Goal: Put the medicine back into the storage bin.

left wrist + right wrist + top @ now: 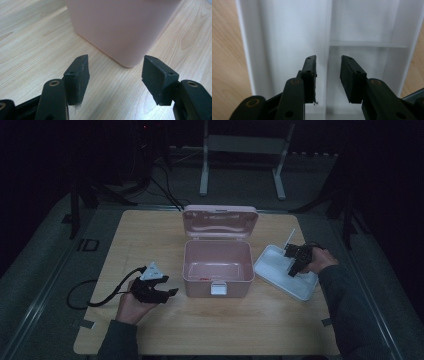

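A dim room surrounds the wooden table (150, 232). Centred on it, a pink box (218, 268) stands with its lid up; something reddish, too dark to identify, lies inside. The left gripper (115, 75) gapes beside the box. The right gripper (328, 72), jaws parted and empty, hovers above the divided white tray (287, 37).
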Motion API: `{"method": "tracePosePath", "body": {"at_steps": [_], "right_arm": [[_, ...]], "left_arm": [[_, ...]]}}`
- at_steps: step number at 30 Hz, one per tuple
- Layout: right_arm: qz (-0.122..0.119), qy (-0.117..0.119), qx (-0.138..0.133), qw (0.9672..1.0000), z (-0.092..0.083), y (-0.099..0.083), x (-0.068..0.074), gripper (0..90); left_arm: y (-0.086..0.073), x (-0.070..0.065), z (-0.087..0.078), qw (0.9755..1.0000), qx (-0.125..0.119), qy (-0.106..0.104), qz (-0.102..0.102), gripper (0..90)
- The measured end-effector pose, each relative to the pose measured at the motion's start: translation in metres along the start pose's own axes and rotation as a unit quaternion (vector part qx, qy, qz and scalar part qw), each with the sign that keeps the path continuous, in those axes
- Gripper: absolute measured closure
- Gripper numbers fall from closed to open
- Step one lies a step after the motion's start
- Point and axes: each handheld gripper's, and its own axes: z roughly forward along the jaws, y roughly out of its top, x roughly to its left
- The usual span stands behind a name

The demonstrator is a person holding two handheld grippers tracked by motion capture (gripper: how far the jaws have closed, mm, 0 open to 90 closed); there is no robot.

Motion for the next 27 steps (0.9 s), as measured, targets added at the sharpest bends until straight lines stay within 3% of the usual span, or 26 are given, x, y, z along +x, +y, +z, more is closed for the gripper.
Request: {"method": "tracePosePath", "body": {"at_steps": [11,27], "right_arm": [[0.002,0.003,0.006,1.0000,0.016,0.011,-0.003,66.8],[-0.004,-0.003,0.007,1.0000,0.023,0.011,0.001,86.4]], "left_arm": [[0.000,0.000,0.000,1.0000,0.000,-0.001,0.001,38.6],[0.000,0.000,0.000,1.0000,-0.001,-0.001,0.000,38.5]]}}
